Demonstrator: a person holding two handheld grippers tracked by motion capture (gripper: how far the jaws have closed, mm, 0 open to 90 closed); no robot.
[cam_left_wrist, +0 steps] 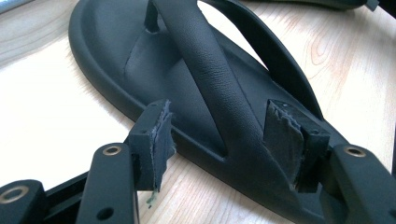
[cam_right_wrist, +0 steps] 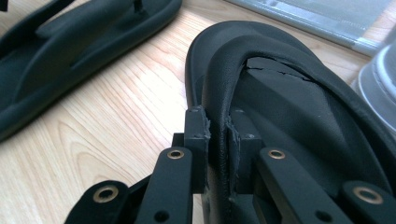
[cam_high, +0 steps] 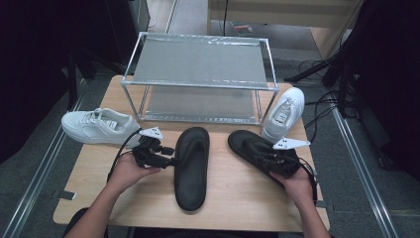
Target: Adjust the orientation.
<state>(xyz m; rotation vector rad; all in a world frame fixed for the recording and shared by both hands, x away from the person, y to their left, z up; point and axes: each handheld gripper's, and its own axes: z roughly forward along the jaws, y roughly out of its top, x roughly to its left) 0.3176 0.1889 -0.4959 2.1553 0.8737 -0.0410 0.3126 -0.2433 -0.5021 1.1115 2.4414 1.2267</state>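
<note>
The right gripper (cam_right_wrist: 217, 135) clamps the strap of the right sandal (cam_right_wrist: 299, 107). The left gripper (cam_left_wrist: 224, 140) stands open, astride the strap of the left sandal (cam_left_wrist: 140, 65).

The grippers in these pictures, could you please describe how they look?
Both the left gripper and the right gripper are black, each topped by a grey three-cornered plate and trailing a black cable. Their jaws are black links with brass-ringed holes, ending in worn, frayed dark pads. The forearms are bare, without sleeves.
</note>
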